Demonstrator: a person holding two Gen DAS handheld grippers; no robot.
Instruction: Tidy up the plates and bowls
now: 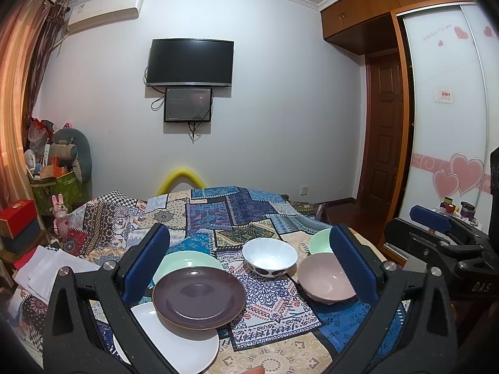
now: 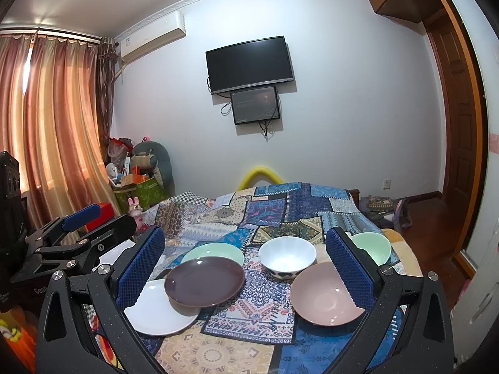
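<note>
Both the left gripper (image 1: 249,268) and the right gripper (image 2: 246,268) are held with jaws spread wide; nothing is gripped or touched. On the bed (image 1: 218,208), beyond the jaws, a brown plate (image 1: 199,296) is seen overlapping a white plate (image 1: 184,346) and a green plate (image 1: 184,261) toward the left edge. A white bowl (image 1: 269,257), pink bowl (image 1: 324,279) and green bowl (image 1: 319,241) are grouped toward the right edge.

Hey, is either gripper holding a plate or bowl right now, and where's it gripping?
Nothing is held. The left gripper and right gripper are both open, above the dishes, with no plate or bowl between their fingers.
</note>
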